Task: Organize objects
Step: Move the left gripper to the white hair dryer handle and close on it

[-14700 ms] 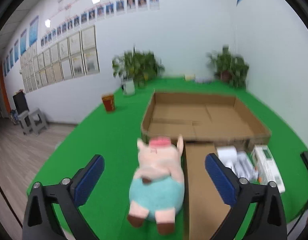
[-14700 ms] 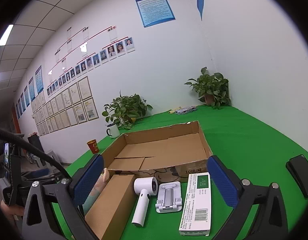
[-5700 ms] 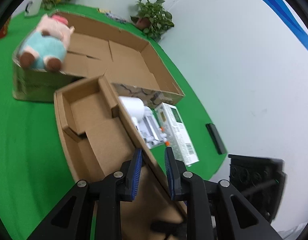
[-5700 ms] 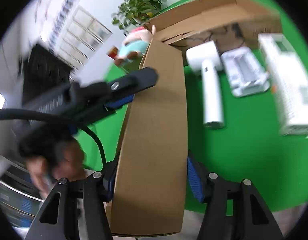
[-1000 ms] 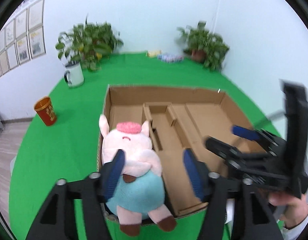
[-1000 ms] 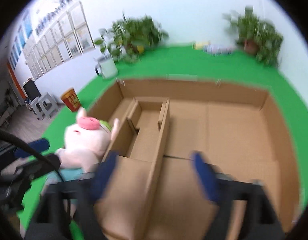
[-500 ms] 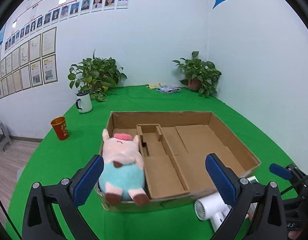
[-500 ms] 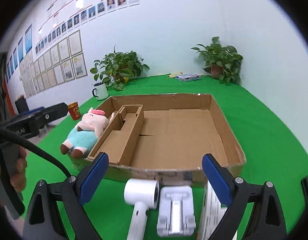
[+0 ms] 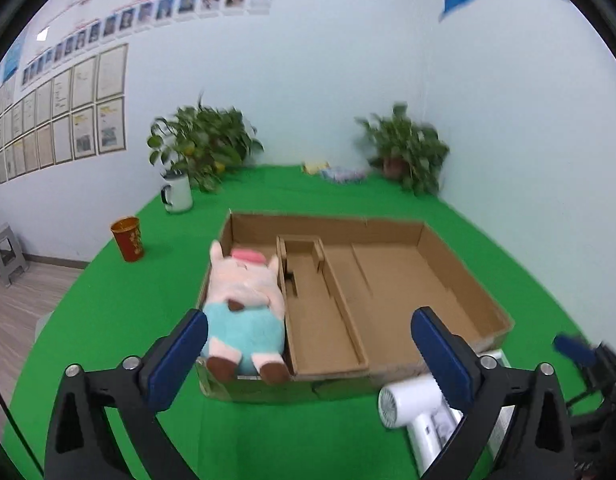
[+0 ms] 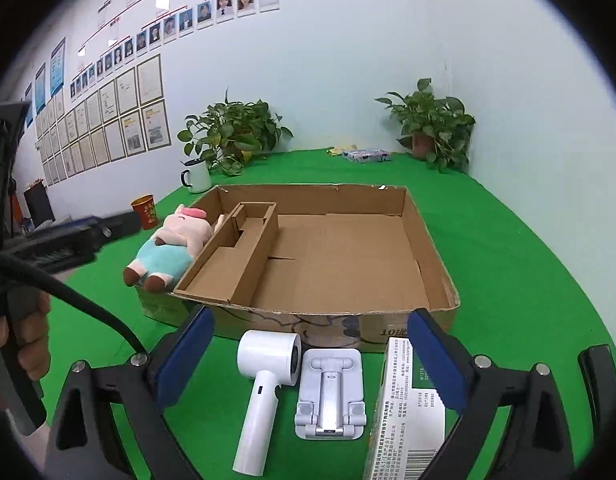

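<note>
A large open cardboard box (image 9: 459, 280) (image 10: 427, 240) lies on the green table. A narrow cardboard tray (image 9: 319, 312) (image 10: 228, 264) lies inside it along its left part. A plush pig (image 9: 244, 300) (image 10: 172, 244) rests over the box's left front corner. In front of the box lie a white hair dryer (image 10: 264, 368) (image 9: 411, 404), a white phone stand (image 10: 329, 392) and a white carton (image 10: 407, 408). My left gripper (image 9: 308, 336) hangs open and empty before the box. My right gripper (image 10: 309, 332) is over the dryer and stand, jaws opening, nothing between them.
A white mug (image 9: 178, 196) and a red cup (image 9: 128, 238) stand at the left, two potted plants (image 10: 236, 136) and small packets (image 10: 365, 155) at the back. A black flat device (image 10: 599, 380) lies at the right. A hand (image 10: 24, 340) holds the left gripper's handle.
Both grippers have drawn back from the box, so the dryer, stand and carton now show in front. The left jaws have spread wider. The tray stays in the box.
</note>
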A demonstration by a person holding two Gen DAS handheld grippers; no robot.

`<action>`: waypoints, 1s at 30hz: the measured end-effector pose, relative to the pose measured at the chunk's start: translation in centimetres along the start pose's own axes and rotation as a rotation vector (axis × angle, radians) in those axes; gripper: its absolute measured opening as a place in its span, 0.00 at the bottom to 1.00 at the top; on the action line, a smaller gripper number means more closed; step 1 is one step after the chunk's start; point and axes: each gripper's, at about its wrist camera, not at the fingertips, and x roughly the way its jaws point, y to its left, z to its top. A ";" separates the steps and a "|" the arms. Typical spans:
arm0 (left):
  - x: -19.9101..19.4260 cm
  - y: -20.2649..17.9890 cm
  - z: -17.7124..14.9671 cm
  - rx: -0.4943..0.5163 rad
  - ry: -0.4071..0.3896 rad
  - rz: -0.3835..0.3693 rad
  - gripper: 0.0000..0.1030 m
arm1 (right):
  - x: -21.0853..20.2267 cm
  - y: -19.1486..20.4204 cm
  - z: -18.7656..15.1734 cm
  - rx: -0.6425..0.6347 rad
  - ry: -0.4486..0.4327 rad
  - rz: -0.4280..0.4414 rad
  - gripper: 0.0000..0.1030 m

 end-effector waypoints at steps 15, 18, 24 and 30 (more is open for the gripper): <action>3.7 1.8 -8.8 -0.109 0.313 -0.203 0.98 | 1.2 4.4 -7.2 -0.056 0.190 0.293 0.95; 5.0 1.6 -10.1 -0.167 0.354 -0.279 0.98 | 2.2 4.3 -7.5 -0.040 0.226 0.269 0.94; 8.0 0.0 -10.3 -0.162 0.415 -0.386 0.96 | 4.9 5.1 -7.6 -0.089 0.283 0.208 0.55; 9.2 -0.9 -11.7 -0.193 0.504 -0.500 0.90 | 4.7 4.4 -8.5 -0.093 0.290 0.127 0.21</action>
